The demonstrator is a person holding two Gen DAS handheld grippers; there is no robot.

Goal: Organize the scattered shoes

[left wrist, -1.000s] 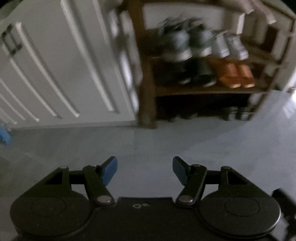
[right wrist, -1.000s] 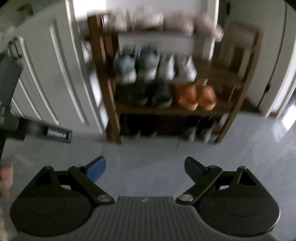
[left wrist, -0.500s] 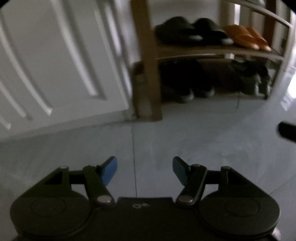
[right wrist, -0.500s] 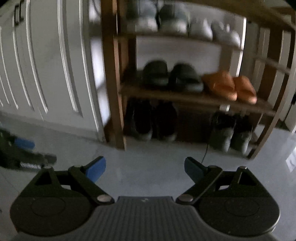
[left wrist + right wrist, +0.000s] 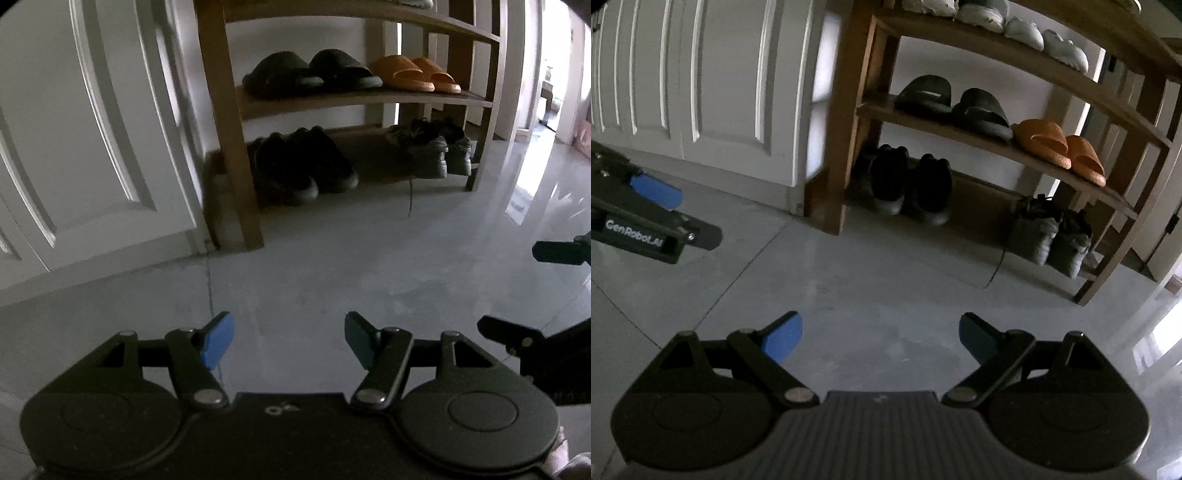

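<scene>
A wooden shoe rack (image 5: pixel 236 122) (image 5: pixel 846 122) stands ahead on a grey floor. Its middle shelf holds dark slippers (image 5: pixel 280 75) (image 5: pixel 925 94) and orange slippers (image 5: pixel 413 74) (image 5: pixel 1058 147). At floor level sit black shoes (image 5: pixel 303 166) (image 5: pixel 912 188) on the left and grey sneakers (image 5: pixel 428 155) (image 5: pixel 1049 236) on the right, one with a lace trailing onto the floor. My left gripper (image 5: pixel 288 339) is open and empty above bare floor. My right gripper (image 5: pixel 881 338) is open and empty too, short of the rack. The left gripper shows at the left edge of the right wrist view.
White panelled doors (image 5: pixel 92 129) (image 5: pixel 701 81) stand left of the rack. Pale sneakers (image 5: pixel 1027 33) line the upper shelf. A bright doorway (image 5: pixel 546 92) opens at the far right. Grey tiled floor (image 5: pixel 886 266) lies between the grippers and the rack.
Both grippers have sunk towards the floor, so the views now show the rack's lower shelves instead of the upper ones. The jaws have kept the same width.
</scene>
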